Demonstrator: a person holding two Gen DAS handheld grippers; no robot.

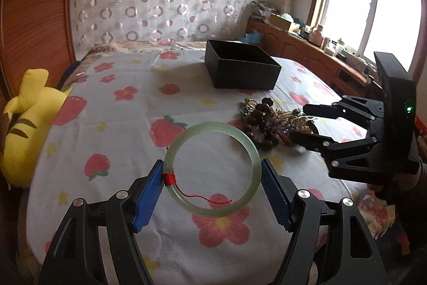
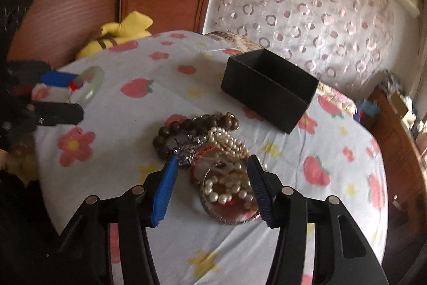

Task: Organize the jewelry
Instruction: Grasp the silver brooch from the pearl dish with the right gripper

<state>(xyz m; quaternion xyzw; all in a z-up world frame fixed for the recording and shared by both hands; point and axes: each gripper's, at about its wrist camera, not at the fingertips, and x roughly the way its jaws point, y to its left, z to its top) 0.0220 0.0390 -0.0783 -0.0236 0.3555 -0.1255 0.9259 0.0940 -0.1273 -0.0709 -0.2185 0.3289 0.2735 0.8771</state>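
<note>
Box: black open box [image 1: 241,68] is sitting on the bed [image 1: 120,108], beyond the jewelry; what shows of its inside is looking empty.
Bangle: pale green bangle [image 1: 212,170] is being held off the bed between the blue fingers [image 1: 149,194] of the left gripper [image 1: 210,178]; pads are pressing on both sides of the ring. Red thread is wrapping one spot, a loose end trailing across the hoop.
Jewelry pile: heap [image 2: 210,151] is lying on the bed just in front of the box, mixing dark wooden beads, white pearl strands, a silver piece and a metal bangle with red bits.
Right gripper [image 2: 212,172]: fingers are parted, straddling the near end of the pile; whether the pads are touching anything cannot be told.
Bed cover: white, strawberries and flowers printed.
</note>
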